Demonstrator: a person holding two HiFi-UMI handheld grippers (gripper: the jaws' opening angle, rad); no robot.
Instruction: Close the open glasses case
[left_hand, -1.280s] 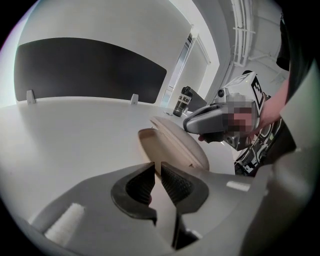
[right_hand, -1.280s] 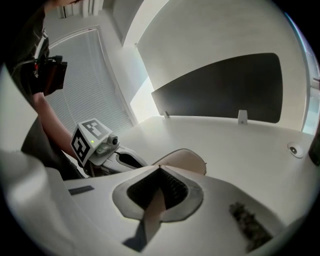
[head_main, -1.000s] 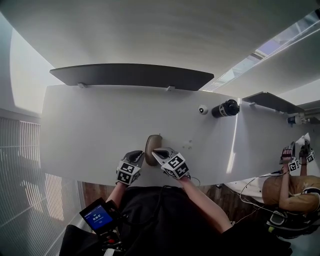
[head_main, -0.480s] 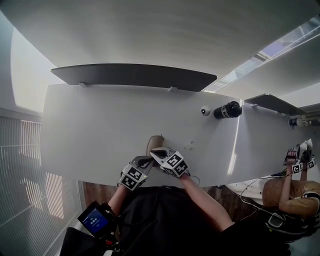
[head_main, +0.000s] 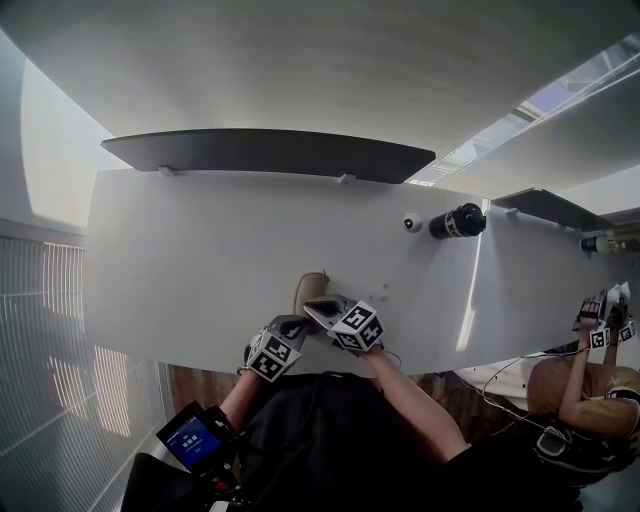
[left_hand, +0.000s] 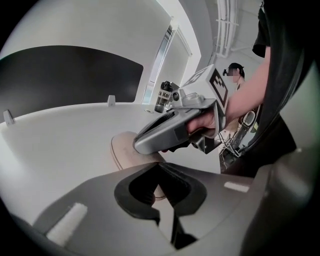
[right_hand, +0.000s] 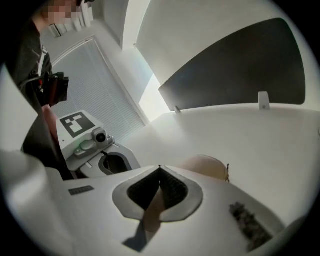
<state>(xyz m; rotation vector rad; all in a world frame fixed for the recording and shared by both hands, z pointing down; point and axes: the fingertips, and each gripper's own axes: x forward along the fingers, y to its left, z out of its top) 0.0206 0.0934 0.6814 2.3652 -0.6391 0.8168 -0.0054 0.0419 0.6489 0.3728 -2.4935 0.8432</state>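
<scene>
Sliding rightward since a second ago, the left gripper (head_main: 297, 323) now sits at 7 o'clock of the tan oval glasses case (head_main: 308, 286), jaws clenched on nothing. The right gripper (head_main: 311, 304), also closed and empty, points over the case's near end from 5 o'clock. The case lies at 6 o'clock on the white table (head_main: 200, 250).

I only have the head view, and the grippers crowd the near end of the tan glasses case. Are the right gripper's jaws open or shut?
Observer: Shut. In the right gripper view the right gripper has its jaw tips together, with the glasses case just beyond them.
Operator: And the left one?
Observer: The left gripper is shut too, tips touching, nothing pinched.
Operator: Is a lid standing up?
Observer: None that I can see; the left gripper view shows one low tan oval on the table.
</scene>
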